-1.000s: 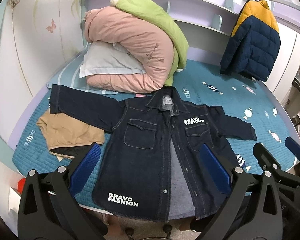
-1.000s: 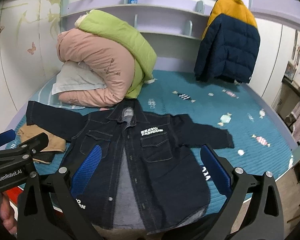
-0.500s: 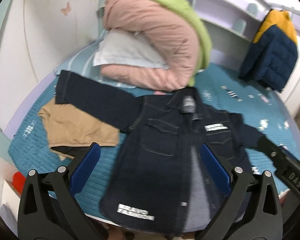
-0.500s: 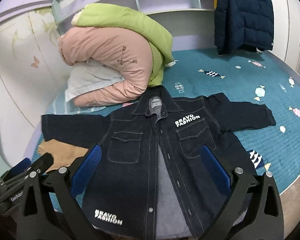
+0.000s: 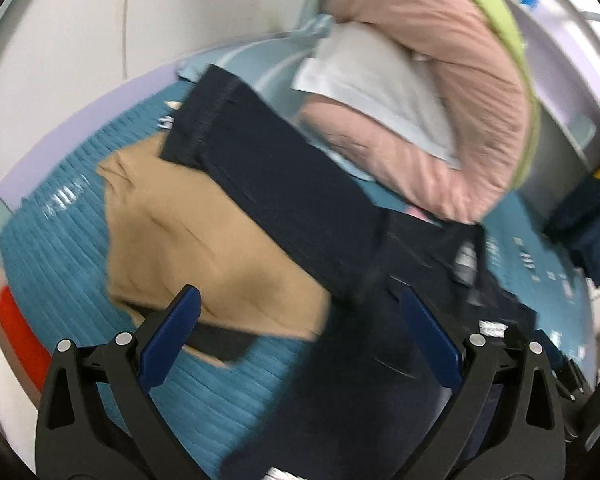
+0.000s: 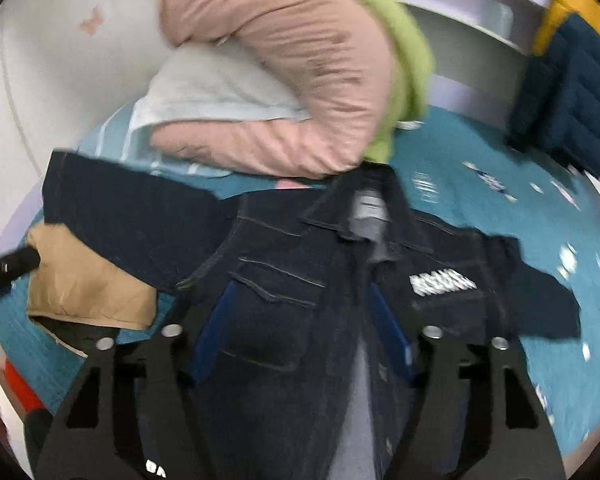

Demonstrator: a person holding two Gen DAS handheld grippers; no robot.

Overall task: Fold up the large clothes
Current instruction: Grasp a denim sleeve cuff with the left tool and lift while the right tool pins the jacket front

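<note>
A dark denim jacket [image 6: 284, 280] lies face up and spread out on the teal bed cover [image 6: 500, 200], its front open. Its left sleeve [image 5: 276, 176] runs up and left across a tan folded garment [image 5: 188, 240]. My left gripper [image 5: 300, 328] is open and empty, low over the jacket's left shoulder and the tan garment. My right gripper [image 6: 304, 312] is open and empty, just above the jacket's chest pocket [image 6: 272, 300]. The left gripper's tip [image 6: 8, 268] shows at the left edge of the right wrist view. Both views are blurred.
A pink and green duvet roll [image 6: 292, 60] with a pale pillow [image 6: 220, 88] lies behind the jacket collar. A navy and yellow puffer jacket [image 6: 572, 80] hangs at the back right. A wall [image 5: 80, 20] borders the bed's left side. A red object [image 5: 20, 332] sits by the near left edge.
Both grippers have moved forward and down toward the jacket. The left one has swung left toward the sleeve and tan garment; the right one is now over the chest.
</note>
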